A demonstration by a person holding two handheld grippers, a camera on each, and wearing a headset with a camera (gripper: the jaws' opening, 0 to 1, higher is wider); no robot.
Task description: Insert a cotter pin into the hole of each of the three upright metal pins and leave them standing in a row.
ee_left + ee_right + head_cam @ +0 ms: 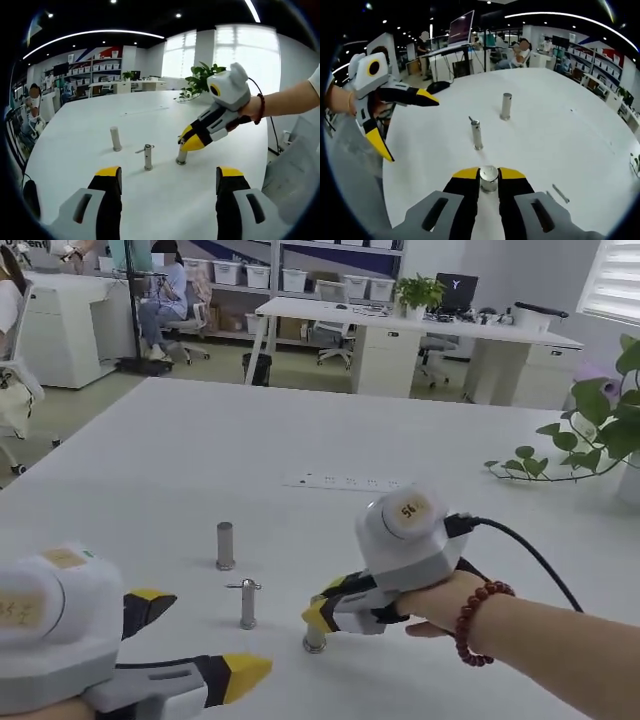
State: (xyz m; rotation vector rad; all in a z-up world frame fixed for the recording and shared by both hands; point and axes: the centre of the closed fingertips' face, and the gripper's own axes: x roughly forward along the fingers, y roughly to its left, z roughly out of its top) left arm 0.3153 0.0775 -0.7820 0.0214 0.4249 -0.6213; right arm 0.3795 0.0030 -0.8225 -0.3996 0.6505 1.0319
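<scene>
A: Surface?
B: White worktop, matte, with a socket strip set flush further back and a plant trailing over the right edge
A: Pins?
B: Three, upright, in a slanted row. Far pin is bare, mid pin has a cotter through its top, near pin stands on the worktop
A: Tongs?
B: Right tongs clenched on the near pin's top. Left tongs released, jaws wide, nothing in them, hovering on the near side of the row
A: Anything loose?
B: One spare cotter lying flat, just beside the right tongs
A: Room?
B: Open office: shelves of white bins at the back, a long desk, a person seated far left, blinds on the right window
</scene>
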